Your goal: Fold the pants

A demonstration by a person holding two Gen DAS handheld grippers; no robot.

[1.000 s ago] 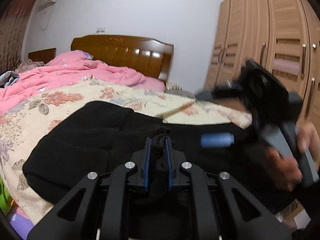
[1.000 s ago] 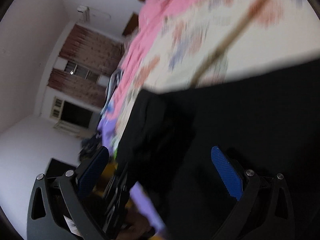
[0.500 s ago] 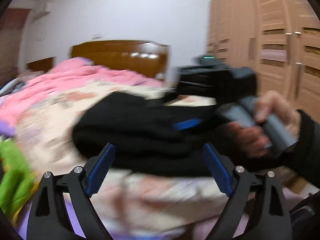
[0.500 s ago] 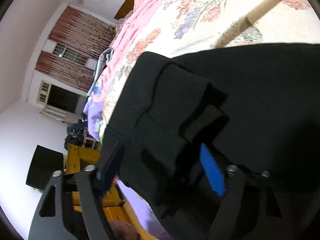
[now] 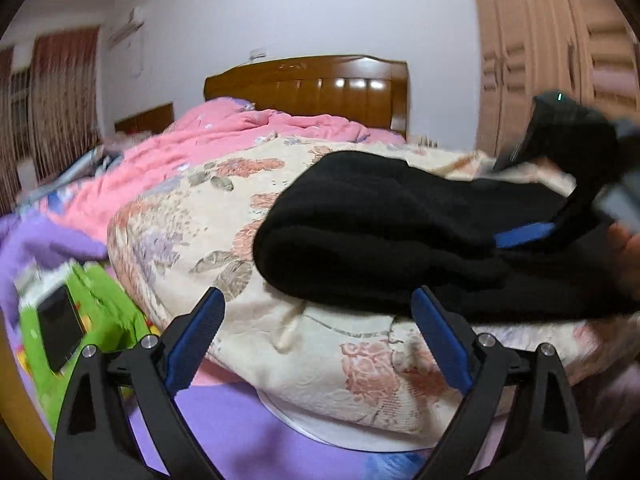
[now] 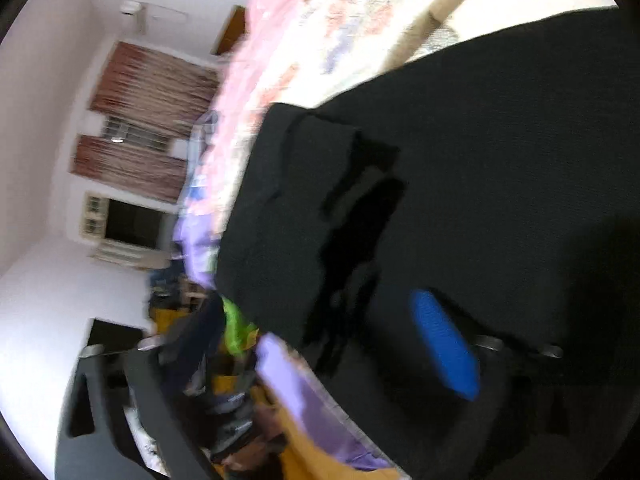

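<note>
The black pants [image 5: 380, 220] lie folded in a thick bundle on the floral quilt [image 5: 224, 216]. My left gripper [image 5: 316, 320] hangs short of the bed's near edge, its jaws opening wide, with nothing between its blue pads [image 5: 200, 328]. At the right of the left wrist view my right gripper [image 5: 560, 184] hovers over the pants, a hand [image 5: 628, 248] behind it. In the right wrist view the pants [image 6: 480, 152] fill most of the frame. The right gripper [image 6: 320, 332] is low over their folded edge with its jaws opening. Fabric lies under the gap, and the pads [image 6: 444, 344] do not press on it.
A pink quilt [image 5: 224, 136] covers the far side of the bed below a wooden headboard [image 5: 312, 84]. A wardrobe [image 5: 560, 60] stands at the right. A purple sheet [image 5: 248, 436] and a green item with a dark phone [image 5: 60, 328] lie at the near left edge.
My left gripper let go of the pants' fold, opened wide and drew back off the bundle toward the bed's edge. My right gripper narrowed over the pants, then widened again.
</note>
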